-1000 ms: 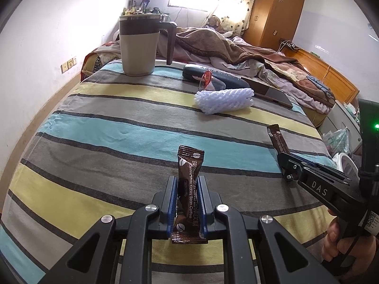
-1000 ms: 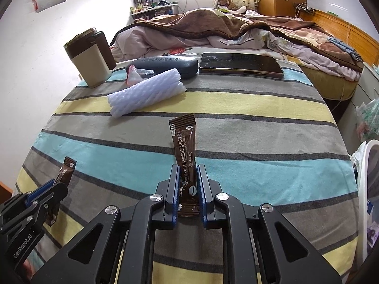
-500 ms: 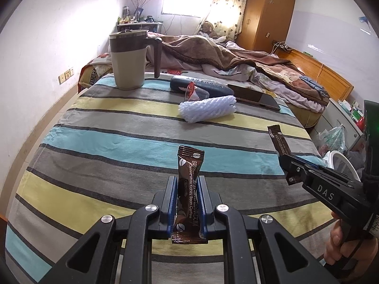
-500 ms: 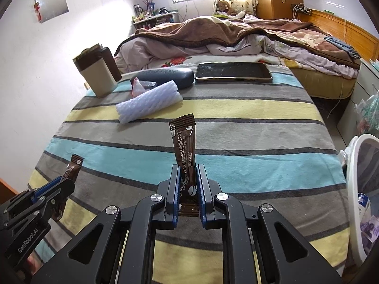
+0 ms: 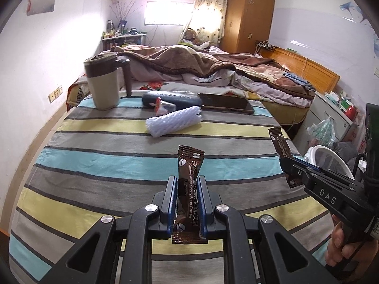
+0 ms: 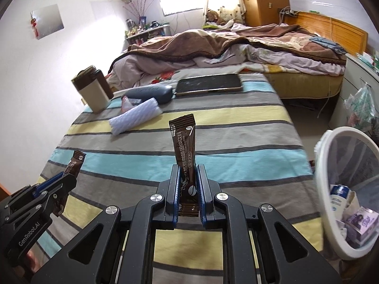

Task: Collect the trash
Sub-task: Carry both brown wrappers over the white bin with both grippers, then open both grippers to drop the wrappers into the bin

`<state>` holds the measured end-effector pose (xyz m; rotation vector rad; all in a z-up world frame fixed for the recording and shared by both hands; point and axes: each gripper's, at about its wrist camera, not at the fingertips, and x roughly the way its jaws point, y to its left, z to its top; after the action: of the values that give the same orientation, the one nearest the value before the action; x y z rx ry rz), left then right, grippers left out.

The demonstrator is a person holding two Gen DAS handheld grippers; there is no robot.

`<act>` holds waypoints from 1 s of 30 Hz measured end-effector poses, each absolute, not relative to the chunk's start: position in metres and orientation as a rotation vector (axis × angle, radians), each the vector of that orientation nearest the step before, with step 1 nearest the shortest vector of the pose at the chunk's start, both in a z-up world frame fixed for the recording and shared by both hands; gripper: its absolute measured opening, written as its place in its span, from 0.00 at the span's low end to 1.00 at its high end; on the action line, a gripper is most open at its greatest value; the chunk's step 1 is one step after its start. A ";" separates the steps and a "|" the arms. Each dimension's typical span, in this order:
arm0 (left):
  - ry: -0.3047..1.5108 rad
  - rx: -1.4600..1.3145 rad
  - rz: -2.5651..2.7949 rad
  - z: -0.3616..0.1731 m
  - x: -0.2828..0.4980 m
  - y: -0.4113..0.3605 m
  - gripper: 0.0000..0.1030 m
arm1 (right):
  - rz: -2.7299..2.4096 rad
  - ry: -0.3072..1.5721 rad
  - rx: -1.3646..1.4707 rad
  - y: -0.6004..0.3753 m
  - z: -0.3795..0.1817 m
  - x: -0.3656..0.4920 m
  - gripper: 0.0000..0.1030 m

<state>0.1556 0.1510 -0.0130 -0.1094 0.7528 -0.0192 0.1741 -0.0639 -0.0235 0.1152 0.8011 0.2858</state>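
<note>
**Two coffee sachets in hand, bin off to the right**

At the far left of the striped table (image 5: 99,156) stands a mug (image 5: 104,82), and right of it lie a dark case (image 5: 175,98), a small red-and-clear wrapper (image 5: 161,105), a white foam sleeve (image 5: 174,120) and a tablet (image 6: 209,82). My left gripper (image 5: 187,198) is clamped on a brown coffee sachet (image 5: 189,172), which stands upright between the jaws. My right gripper (image 6: 187,189) pinches a second sachet (image 6: 183,142) the same way. Further right, beside the table's edge, sits the white mesh bin (image 6: 331,137), already holding some packets.

I judge the next job is carrying both sachets over that rim. Each is thin, slick and held only by its lower part, so a quick swing could let one slide or flop out short of the bin. Releasing while tilted could drop it on the floor. The foam sleeve and wrapper remain on the table, easy to forget.
</note>
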 end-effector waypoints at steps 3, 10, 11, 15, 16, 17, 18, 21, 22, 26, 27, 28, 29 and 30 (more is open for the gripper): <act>0.746 -0.098 -0.045 -0.008 0.156 0.136 0.16 | 0.267 0.788 0.126 -0.078 -0.020 0.172 0.15; 0.725 -0.068 -0.113 0.002 0.158 0.093 0.16 | 0.214 0.758 0.147 -0.117 -0.012 0.162 0.15; 0.722 -0.063 -0.129 0.004 0.158 0.084 0.16 | 0.205 0.754 0.151 -0.123 -0.012 0.161 0.15; 0.719 -0.043 -0.175 0.008 0.160 0.054 0.16 | 0.168 0.746 0.174 -0.147 -0.011 0.157 0.15; 0.717 -0.039 -0.185 0.008 0.160 0.048 0.16 | 0.154 0.741 0.179 -0.155 -0.010 0.156 0.15; 0.715 -0.031 -0.199 0.009 0.160 0.039 0.16 | 0.146 0.737 0.180 -0.160 -0.009 0.153 0.15; 0.714 -0.025 -0.209 0.010 0.161 0.031 0.16 | 0.134 0.733 0.182 -0.166 -0.009 0.152 0.15; 0.709 -0.008 -0.253 0.012 0.163 0.007 0.16 | 0.098 0.725 0.199 -0.189 -0.009 0.147 0.15; 0.708 -0.003 -0.268 0.012 0.163 -0.002 0.16 | 0.088 0.722 0.204 -0.196 -0.008 0.145 0.15; 0.713 0.031 -0.336 0.011 0.164 -0.041 0.16 | 0.040 0.719 0.227 -0.221 -0.010 0.141 0.15; 0.716 0.037 -0.349 0.010 0.165 -0.050 0.16 | 0.025 0.720 0.230 -0.228 -0.010 0.141 0.15; 0.717 0.040 -0.359 0.009 0.166 -0.056 0.16 | 0.013 0.722 0.234 -0.235 -0.012 0.140 0.15; 0.722 0.043 -0.373 0.009 0.168 -0.064 0.16 | 0.006 0.723 0.234 -0.239 -0.012 0.140 0.15; 0.725 0.046 -0.385 0.008 0.169 -0.072 0.16 | -0.011 0.726 0.234 -0.245 -0.014 0.140 0.15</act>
<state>0.1689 -0.0720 0.0076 0.0460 0.7253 -0.3850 0.1401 -0.2449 -0.0138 0.2338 0.7260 -0.0114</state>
